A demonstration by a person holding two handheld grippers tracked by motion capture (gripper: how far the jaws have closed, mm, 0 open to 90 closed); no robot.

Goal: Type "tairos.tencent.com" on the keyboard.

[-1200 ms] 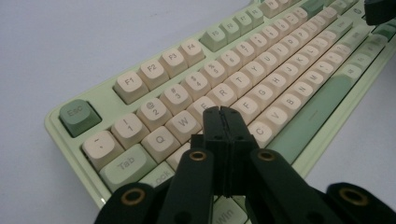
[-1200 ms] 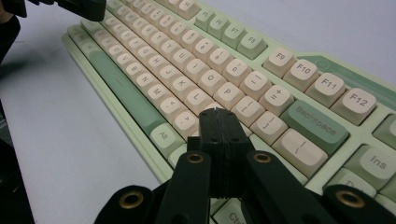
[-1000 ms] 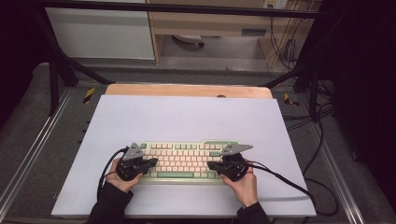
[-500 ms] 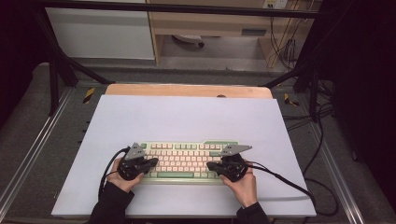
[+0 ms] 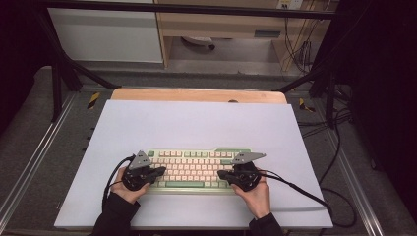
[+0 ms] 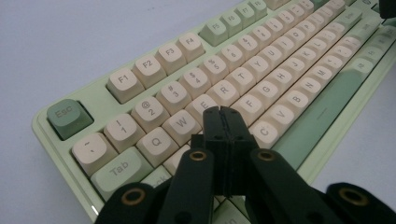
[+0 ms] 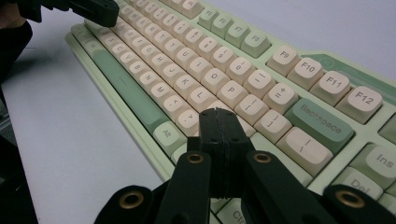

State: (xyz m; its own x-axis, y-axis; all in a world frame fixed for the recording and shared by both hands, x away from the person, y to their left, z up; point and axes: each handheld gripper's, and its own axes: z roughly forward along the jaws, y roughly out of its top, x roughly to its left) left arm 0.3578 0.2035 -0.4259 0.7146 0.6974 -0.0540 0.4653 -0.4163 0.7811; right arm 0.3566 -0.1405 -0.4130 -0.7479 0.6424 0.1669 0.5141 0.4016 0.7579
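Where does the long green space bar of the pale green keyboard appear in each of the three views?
High view: long green space bar at the keyboard's near edge, between both grippers.
Left gripper view: right of centre, running diagonally.
Right gripper view: left of centre, running diagonally.
Shared landmark: the pale green keyboard.

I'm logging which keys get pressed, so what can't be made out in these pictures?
- High view: legends on the keyboard are too small to read.
- Left gripper view: the keys under the shut left hand-held gripper are hidden by its jaws.
- Right gripper view: the right hand-held gripper hides the keys beneath; the bottom row is cut off.
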